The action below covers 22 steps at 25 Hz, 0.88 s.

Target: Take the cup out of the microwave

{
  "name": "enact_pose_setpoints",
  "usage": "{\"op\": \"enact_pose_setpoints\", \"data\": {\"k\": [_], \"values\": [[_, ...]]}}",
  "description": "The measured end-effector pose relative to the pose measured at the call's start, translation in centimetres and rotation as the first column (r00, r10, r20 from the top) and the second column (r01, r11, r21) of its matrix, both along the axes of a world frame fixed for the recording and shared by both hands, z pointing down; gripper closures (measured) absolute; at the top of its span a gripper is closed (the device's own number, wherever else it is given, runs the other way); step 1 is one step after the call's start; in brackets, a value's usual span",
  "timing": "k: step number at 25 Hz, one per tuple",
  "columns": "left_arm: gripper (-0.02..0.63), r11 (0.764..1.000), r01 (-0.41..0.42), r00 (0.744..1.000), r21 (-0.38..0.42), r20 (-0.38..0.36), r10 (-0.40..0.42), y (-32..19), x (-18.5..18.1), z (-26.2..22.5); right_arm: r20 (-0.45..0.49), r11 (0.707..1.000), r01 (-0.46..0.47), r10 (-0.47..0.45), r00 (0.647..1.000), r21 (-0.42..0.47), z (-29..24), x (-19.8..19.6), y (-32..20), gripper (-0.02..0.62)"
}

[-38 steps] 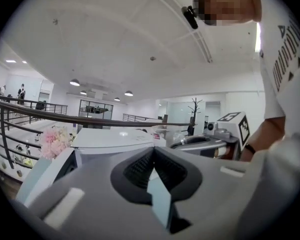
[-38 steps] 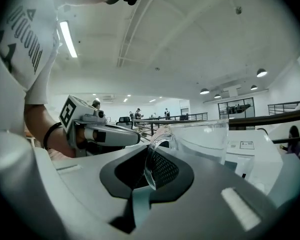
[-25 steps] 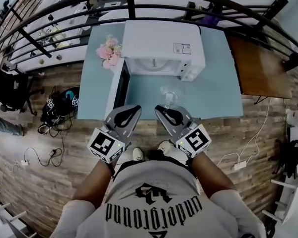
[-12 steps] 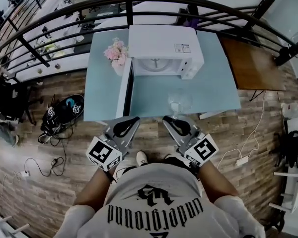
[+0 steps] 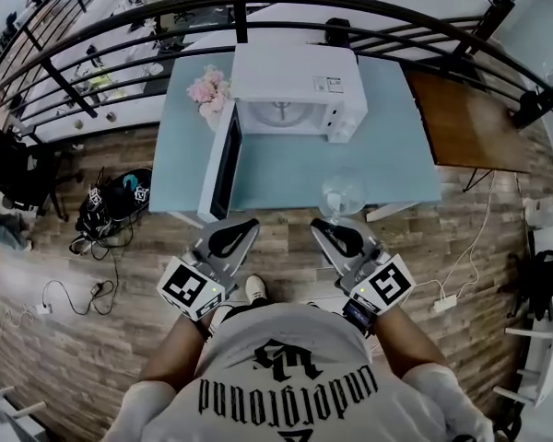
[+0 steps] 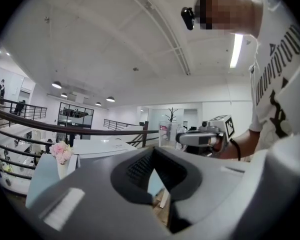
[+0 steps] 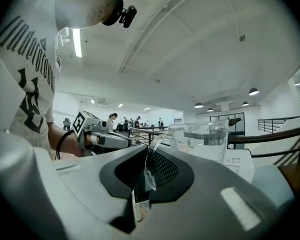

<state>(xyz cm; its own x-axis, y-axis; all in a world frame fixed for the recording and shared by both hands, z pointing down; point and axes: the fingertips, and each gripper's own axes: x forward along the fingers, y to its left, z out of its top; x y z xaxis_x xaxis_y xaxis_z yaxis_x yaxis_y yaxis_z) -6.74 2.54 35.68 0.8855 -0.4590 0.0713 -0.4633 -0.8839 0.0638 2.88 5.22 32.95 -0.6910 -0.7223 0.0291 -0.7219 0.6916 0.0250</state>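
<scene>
The white microwave (image 5: 295, 86) stands at the back of the light blue table (image 5: 387, 155), its door (image 5: 219, 159) swung open to the left and its cavity showing only the turntable. A clear glass cup (image 5: 341, 194) hangs over the table's front edge. My right gripper (image 5: 327, 221) is shut on the cup's handle (image 7: 149, 159), and the cup (image 7: 202, 140) sits upright beyond the jaws of that right gripper (image 7: 142, 186). My left gripper (image 5: 244, 221) is level beside it, off the table, shut with nothing in it. Only the table's edge shows past the left gripper (image 6: 157, 199).
Pink flowers (image 5: 205, 88) stand in a vase left of the microwave. A brown table (image 5: 470, 122) adjoins on the right. A dark curved railing (image 5: 120, 40) runs behind. Bags and cables (image 5: 111, 205) lie on the wooden floor to the left.
Both grippers have drawn back from the table toward the person. The cup went with the right gripper, from over the table to its front edge.
</scene>
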Motion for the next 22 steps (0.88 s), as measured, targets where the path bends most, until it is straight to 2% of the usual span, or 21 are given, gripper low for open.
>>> {"op": "enact_pose_setpoints", "data": {"k": [4,14,22], "values": [[0.557,1.0,0.009,1.0,0.011,0.012,-0.009,2.8,3.0,0.1,0.004,1.0,0.029,-0.029,1.0,0.008,0.0,2.3,2.3,0.578],[0.557,0.996,0.092,0.996,0.006,0.01,-0.092,9.9,8.4,-0.2,0.035,0.995,0.099,-0.099,0.994,-0.003,0.5,8.2,8.8,0.58],[0.557,0.99,0.138,0.99,0.014,0.009,-0.138,15.3,10.7,0.5,0.047,0.992,0.128,-0.127,0.991,-0.021,2.1,10.9,13.8,0.58]]}}
